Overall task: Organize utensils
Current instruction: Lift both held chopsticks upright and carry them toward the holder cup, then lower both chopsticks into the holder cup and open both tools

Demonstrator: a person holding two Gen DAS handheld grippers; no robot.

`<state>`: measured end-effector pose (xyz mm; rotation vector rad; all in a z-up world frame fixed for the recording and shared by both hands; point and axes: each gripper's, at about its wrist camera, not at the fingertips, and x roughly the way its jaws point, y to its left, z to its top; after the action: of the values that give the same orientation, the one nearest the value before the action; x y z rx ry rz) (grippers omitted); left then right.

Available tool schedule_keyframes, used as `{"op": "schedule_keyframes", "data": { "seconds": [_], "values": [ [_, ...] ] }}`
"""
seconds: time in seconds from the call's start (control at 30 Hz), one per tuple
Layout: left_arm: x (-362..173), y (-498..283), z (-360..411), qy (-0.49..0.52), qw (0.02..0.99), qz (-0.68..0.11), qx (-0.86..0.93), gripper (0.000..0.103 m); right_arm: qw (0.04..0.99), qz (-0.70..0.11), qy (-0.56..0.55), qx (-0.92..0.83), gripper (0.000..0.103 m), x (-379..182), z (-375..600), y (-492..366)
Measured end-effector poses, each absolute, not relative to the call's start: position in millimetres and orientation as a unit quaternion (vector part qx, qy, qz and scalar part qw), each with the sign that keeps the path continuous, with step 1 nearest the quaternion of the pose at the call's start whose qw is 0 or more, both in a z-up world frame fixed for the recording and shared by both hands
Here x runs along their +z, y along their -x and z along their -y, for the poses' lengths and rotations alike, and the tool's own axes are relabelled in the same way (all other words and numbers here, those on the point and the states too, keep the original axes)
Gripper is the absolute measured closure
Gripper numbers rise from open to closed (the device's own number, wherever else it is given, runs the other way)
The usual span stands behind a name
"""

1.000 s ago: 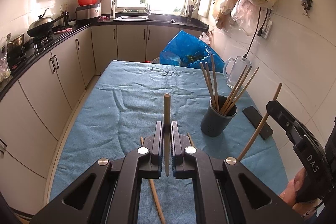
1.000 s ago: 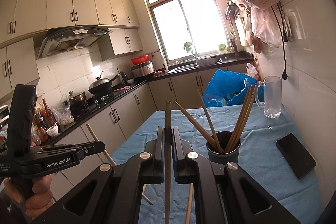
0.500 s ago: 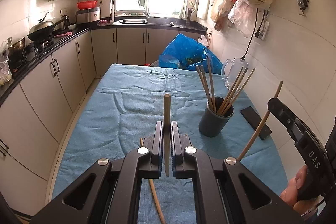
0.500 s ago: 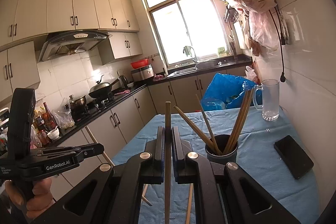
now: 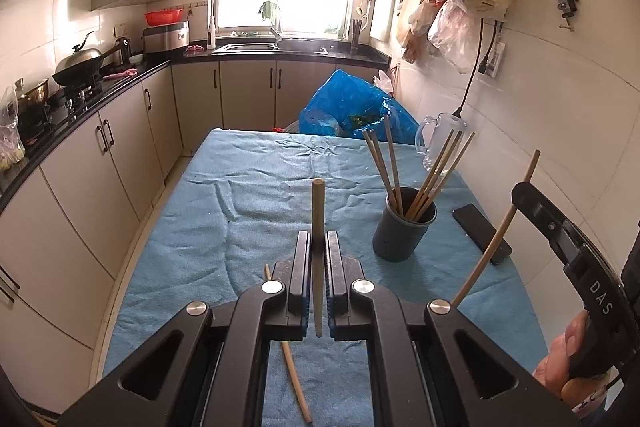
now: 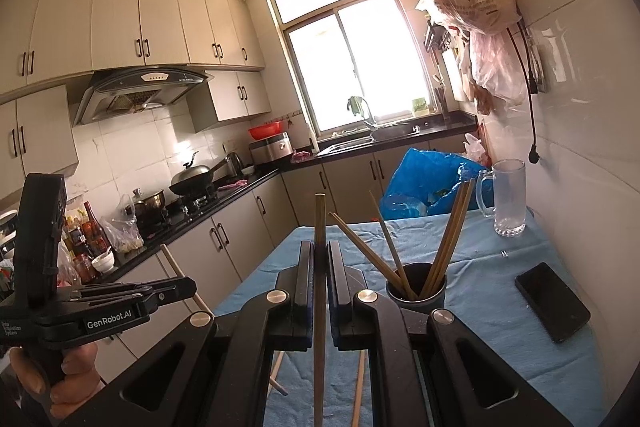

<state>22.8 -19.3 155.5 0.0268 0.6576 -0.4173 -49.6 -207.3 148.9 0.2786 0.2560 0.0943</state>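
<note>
At the bottom centre of the left wrist view, the left hand-held gripper (image 5: 318, 291) clamps a thin pale wooden chopstick (image 5: 318, 227) standing upright between its narrow jaws. The right hand-held gripper (image 6: 319, 287), bottom centre of its own view, pinches a second long wooden chopstick (image 6: 319, 247) the same way. Below the left one, a loose bamboo chopstick (image 5: 294, 379) lies on the blue-cloth-covered desk (image 5: 248, 195). Further back, right of centre, the dark grey cylindrical holder (image 5: 404, 227) stands holding several chopsticks, a black phone (image 5: 482, 229) beside it and a clear glass mug (image 5: 440, 143) beyond.
</note>
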Motion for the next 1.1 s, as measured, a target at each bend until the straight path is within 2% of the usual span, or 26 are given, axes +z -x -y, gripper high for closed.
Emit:
{"op": "schedule_keyframes", "data": {
  "seconds": [1.1],
  "values": [
    [172,-22,34,-0.027,0.924,-0.309,-0.222,0.097,0.985,-0.099,-0.140,0.021,0.096,169,230,65]
  ]
}}
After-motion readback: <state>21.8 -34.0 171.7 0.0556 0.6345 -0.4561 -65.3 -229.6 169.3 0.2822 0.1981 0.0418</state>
